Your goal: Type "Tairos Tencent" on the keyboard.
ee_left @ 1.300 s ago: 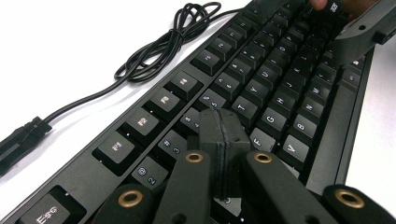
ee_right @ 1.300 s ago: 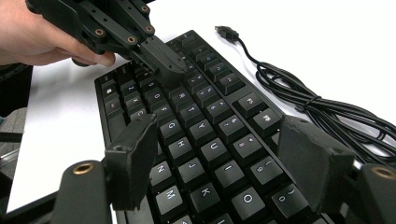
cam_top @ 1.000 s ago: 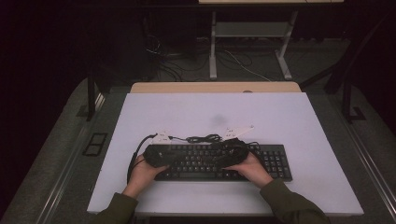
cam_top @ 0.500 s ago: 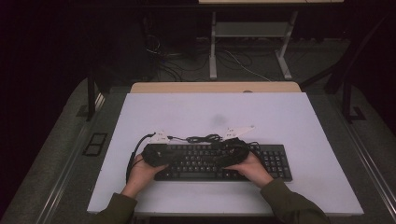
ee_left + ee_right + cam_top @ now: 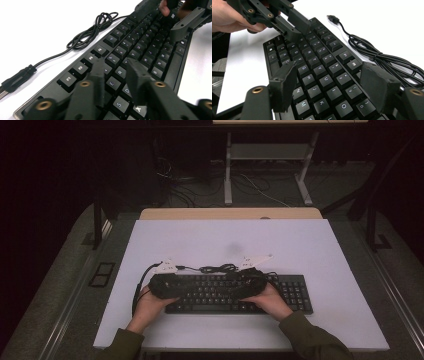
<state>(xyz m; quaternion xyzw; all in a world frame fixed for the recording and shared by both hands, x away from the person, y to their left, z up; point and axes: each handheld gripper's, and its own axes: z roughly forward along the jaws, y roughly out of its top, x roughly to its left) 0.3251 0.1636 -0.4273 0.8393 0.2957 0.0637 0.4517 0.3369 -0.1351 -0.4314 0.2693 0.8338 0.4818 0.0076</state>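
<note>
A white surface [image 5: 210, 240] sits in a dark room, with a wooden strip along its far edge and grey floor on both sides. Behind it stands a pale metal frame [image 5: 270, 165] amid loose cables on the floor. The far half of the surface lies bare, and there is open room left and right of the keyboard [image 5: 295, 292], which lies near the front edge, long side across.

At the left, the left tool [image 5: 115, 72] hangs low over the keyboard's left letter keys. Its jaws have just been opening; they stand a little apart, with nothing pressed between them. The keyboard's cable [image 5: 92, 32] lies bunched on the surface just behind the top row, and its plug [image 5: 17, 78] lies off to the left.

To the right, the right tool [image 5: 332, 86] hovers over the middle keys, jaws spread wide across the keyboard's depth, and whether the pads touch its edges I cannot tell.
</note>
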